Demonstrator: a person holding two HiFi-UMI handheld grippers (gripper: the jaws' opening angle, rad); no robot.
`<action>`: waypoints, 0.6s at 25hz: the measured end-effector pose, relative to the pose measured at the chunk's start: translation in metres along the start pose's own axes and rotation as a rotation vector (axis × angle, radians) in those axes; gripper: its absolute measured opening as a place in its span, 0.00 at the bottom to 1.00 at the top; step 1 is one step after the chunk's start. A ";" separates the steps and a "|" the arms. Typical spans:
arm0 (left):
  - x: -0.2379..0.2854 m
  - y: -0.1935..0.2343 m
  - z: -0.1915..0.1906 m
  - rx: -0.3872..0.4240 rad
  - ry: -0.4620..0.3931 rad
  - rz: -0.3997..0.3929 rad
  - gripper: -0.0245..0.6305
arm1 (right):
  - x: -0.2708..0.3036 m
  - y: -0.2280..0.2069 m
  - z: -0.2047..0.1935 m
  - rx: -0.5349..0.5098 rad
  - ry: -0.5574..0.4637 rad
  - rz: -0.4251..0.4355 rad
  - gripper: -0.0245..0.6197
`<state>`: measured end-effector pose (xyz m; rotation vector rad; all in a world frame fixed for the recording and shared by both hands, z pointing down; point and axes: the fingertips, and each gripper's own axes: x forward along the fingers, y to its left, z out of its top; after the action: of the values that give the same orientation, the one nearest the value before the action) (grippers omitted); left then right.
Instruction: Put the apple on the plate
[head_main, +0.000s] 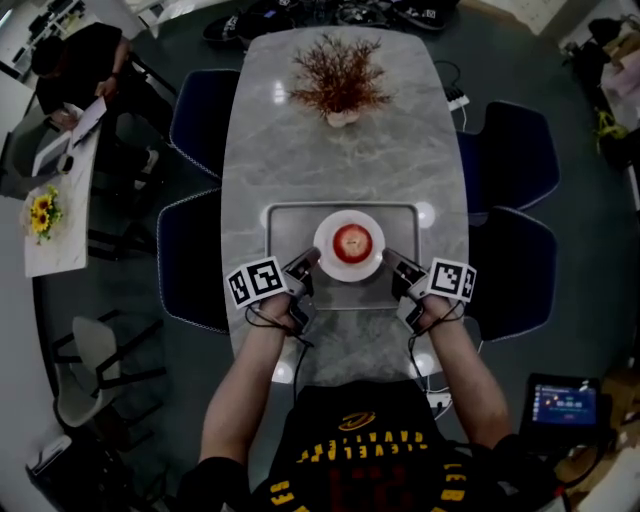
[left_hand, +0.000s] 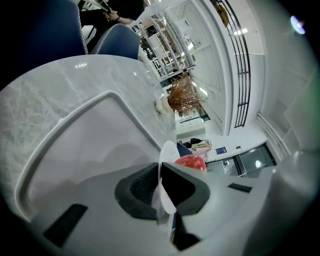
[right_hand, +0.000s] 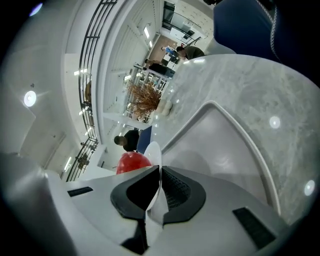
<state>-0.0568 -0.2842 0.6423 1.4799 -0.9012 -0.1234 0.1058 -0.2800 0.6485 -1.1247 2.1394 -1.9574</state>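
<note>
A person's forearms reach over the near edge of a marbled grey worktop (head_main: 300, 150), a gripper in each hand. The left gripper (head_main: 305, 263) is clamped on the left rim of a white plate (head_main: 349, 276), its dark pads pinching the thin edge. The right gripper (head_main: 396, 263) is clamped the same way on the right rim. A red apple (head_main: 352, 242) sits at the middle of the plate, between the two grippers. The plate lies within a grey rectangular tray (head_main: 290, 225); whether it rests on the tray or is raised off it cannot be told. Farther along the worktop stands a spray of dried reddish branches (head_main: 338, 75). Dark blue chairs (head_main: 205, 120) flank both sides.
</note>
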 end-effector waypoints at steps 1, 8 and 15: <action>0.003 0.005 0.000 0.000 0.006 0.013 0.07 | 0.004 -0.003 0.001 -0.010 0.006 0.002 0.08; 0.017 0.032 -0.001 0.039 0.045 0.095 0.07 | 0.024 -0.030 -0.007 -0.057 0.053 -0.062 0.08; 0.019 0.046 -0.008 0.122 0.093 0.168 0.07 | 0.029 -0.042 -0.016 -0.083 0.085 -0.116 0.08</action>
<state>-0.0596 -0.2827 0.6927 1.5024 -0.9669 0.1245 0.0970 -0.2790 0.7014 -1.2266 2.2669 -2.0160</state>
